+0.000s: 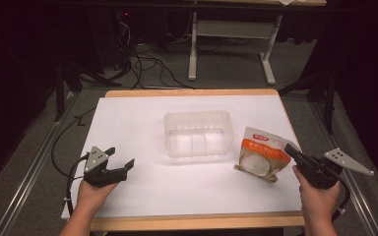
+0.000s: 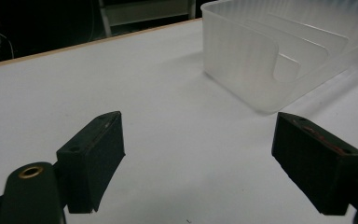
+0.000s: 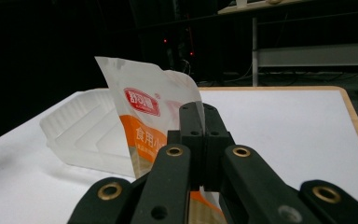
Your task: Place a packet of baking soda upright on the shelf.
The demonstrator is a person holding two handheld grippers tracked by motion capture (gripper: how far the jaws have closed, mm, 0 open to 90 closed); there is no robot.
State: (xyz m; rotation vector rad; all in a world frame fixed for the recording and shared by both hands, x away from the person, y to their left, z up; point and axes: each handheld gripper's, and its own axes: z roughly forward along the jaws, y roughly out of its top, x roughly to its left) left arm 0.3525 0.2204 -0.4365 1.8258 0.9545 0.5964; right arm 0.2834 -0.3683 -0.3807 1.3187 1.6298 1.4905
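The table (image 1: 142, 196) under my hands is covered in white, with a wooden edge showing at the near and far sides. In the middle of it sits a clear plastic tub (image 1: 197, 133), empty as far as I can see, its ribbed wall also close in front of my left claw (image 2: 200, 154) in the left gripper view.

Just to the right of the tub, near the table's right edge, is the pouch (image 1: 262, 153): white with an orange band and a red label, standing tilted on its lower corner. My right claw (image 1: 289, 147) has it by the right-hand edge. In the right gripper view the two jaws are pressed together with the edge of the pouch (image 3: 144, 116) pinched between them, so I am gripping it there.

My left claw (image 1: 119, 164) rests low over the bare table at the left, well apart from the tub, jaws spread wide with nothing between them.

I judge this as the pick-up step: the pouch is caught but its bottom looks to be on the table yet. The next move, I think, is to lift it free and carry it left over the tub's rim, keeping the pinch firm since the hold is only on a thin edge and the pouch may swing or slip.
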